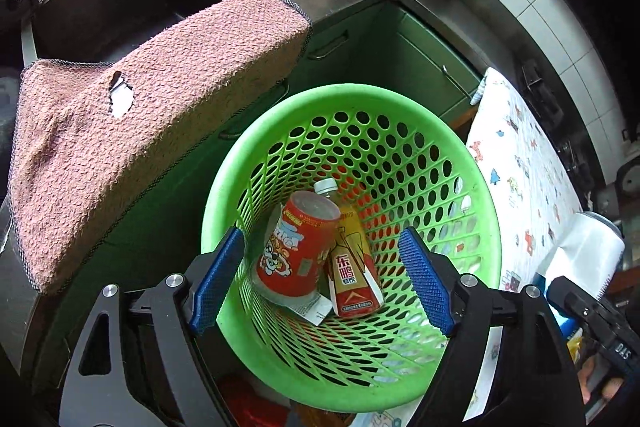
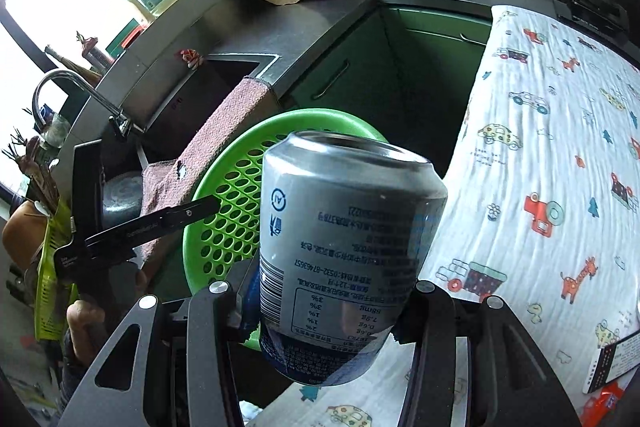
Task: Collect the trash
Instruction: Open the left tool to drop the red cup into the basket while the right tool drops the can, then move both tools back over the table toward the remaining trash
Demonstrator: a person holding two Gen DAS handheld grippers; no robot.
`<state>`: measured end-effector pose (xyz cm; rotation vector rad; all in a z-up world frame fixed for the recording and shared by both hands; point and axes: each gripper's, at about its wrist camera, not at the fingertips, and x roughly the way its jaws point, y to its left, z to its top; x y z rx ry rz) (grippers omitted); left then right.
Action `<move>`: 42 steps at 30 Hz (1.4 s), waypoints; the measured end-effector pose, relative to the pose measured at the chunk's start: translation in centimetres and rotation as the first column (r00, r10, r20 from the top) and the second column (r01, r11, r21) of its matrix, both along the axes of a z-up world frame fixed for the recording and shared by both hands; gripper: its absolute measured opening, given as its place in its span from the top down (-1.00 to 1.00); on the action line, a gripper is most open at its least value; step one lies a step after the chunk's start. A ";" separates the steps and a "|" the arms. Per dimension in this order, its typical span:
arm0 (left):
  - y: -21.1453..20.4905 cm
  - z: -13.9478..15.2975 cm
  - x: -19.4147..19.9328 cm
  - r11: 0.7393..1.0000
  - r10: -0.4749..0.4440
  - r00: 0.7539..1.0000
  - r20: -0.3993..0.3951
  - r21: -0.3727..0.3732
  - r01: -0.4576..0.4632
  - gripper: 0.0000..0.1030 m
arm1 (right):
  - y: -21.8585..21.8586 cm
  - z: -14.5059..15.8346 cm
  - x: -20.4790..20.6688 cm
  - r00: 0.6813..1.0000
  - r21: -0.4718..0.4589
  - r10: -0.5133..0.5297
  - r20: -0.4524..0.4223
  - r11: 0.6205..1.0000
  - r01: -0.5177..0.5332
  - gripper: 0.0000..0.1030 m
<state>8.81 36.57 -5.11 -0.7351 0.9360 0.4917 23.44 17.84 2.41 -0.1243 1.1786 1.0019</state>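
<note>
The right gripper's jaws are clamped on a silver drink can, pads pressed to its sides near the base, its long axis running away from the camera with the top end tilted toward the green perforated basket. The basket lies ahead and a little left of the can, close beside the patterned cloth, so this hand is the one placed to drop next. The left gripper hangs over the basket with blue pads spread and nothing between them. Inside the basket lie a red can and a yellow-red bottle, touching
</note>
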 end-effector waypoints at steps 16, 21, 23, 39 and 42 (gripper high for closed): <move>-0.7 0.6 -2.2 0.999 -0.004 1.000 0.023 0.045 0.003 -0.61 | 0.4 0.0 -1.6 0.996 0.017 0.038 0.077 0.999 -0.040 -0.44; -1.8 1.1 -2.3 0.998 -0.026 0.999 0.030 0.066 0.024 -0.62 | -3.1 1.1 -2.4 0.991 0.031 0.011 0.135 0.999 -0.015 -0.55; -2.4 1.4 -2.4 0.996 -0.036 0.999 0.036 0.082 0.033 -0.62 | -4.7 1.3 -2.9 0.986 0.029 -0.009 0.168 1.000 0.004 -0.58; -9.5 2.6 -0.1 0.979 -0.163 0.985 0.057 0.131 0.155 -0.67 | -23.4 2.7 -4.4 0.923 0.062 -0.269 0.276 0.963 0.262 -0.72; -11.0 2.5 0.6 0.975 -0.191 0.980 0.058 0.127 0.183 -0.67 | -27.2 3.1 -4.7 0.898 0.052 -0.311 0.312 0.949 0.311 -0.72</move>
